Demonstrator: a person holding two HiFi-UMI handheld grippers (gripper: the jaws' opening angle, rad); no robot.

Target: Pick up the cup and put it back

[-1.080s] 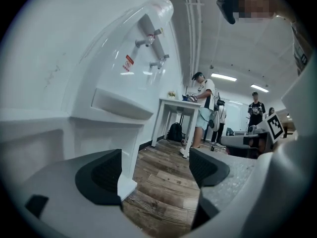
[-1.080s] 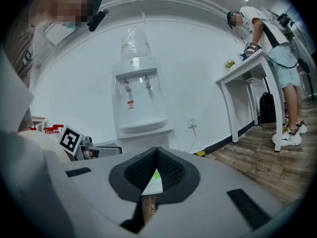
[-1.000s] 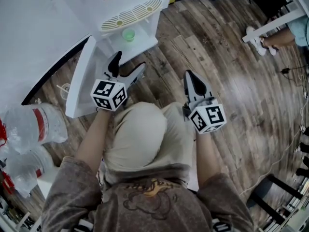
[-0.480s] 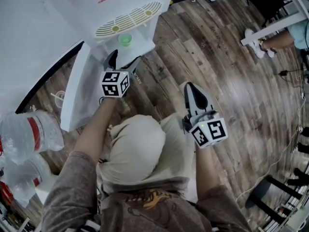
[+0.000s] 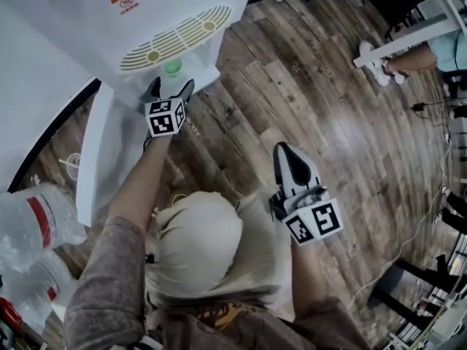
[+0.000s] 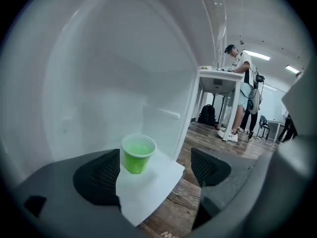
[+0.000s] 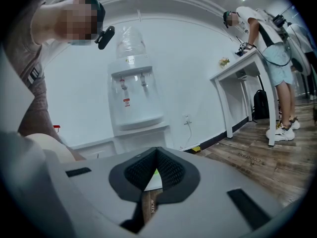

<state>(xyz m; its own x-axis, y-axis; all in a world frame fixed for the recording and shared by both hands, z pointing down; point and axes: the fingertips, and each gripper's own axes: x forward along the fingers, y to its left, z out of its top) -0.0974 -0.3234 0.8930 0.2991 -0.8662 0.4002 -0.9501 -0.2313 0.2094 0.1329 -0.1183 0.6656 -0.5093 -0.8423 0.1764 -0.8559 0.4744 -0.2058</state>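
Note:
A small green cup (image 6: 137, 153) stands upright on the white shelf (image 6: 153, 180) at the foot of the water dispenser (image 5: 146, 20). From the head view the green cup (image 5: 173, 68) shows just beyond my left gripper (image 5: 168, 90), under the beige drip grille (image 5: 175, 37). My left gripper (image 6: 157, 170) is open, its jaws wide apart, the cup just ahead and toward the left jaw, untouched. My right gripper (image 5: 290, 159) hangs over the wooden floor with its jaws closed together and nothing between them; in the right gripper view it (image 7: 156, 168) faces the dispenser (image 7: 134, 95) from a distance.
Large water bottles (image 5: 29, 217) lie at the lower left. A white desk (image 7: 242, 83) stands to the right with a person (image 7: 270, 48) at it. Cables (image 5: 430, 108) and chair legs (image 5: 408, 283) lie along the right of the wooden floor (image 5: 343, 100).
My left gripper has moved forward and up to the dispenser's shelf, now right at the green cup. The right gripper has stayed shut and hardly moved.

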